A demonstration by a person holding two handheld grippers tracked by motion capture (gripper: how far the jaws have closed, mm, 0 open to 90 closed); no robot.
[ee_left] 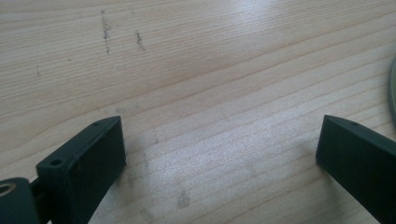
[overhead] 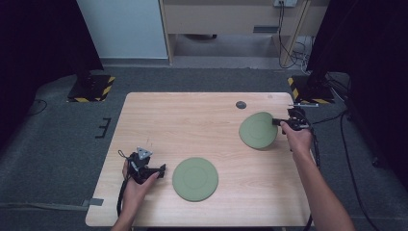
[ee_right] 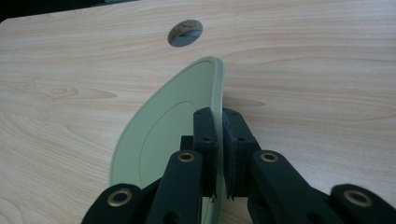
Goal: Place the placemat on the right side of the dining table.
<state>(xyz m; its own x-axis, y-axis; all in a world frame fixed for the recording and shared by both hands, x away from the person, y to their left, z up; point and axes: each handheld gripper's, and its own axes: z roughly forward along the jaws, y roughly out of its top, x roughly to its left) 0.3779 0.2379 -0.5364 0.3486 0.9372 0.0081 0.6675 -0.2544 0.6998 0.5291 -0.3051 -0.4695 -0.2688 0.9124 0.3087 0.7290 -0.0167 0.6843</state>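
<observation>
A: Near the bottom left of the high view, the left gripper (overhead: 161, 169) rests with jaws spread, beside the flat green plate (overhead: 195, 179).

B: Farther, at right, the right gripper (overhead: 276, 121) is clenched on the tilted green plate's (overhead: 258, 130) rim. Lower it level, gently, onto the wooden table (overhead: 192, 125) before releasing.
</observation>
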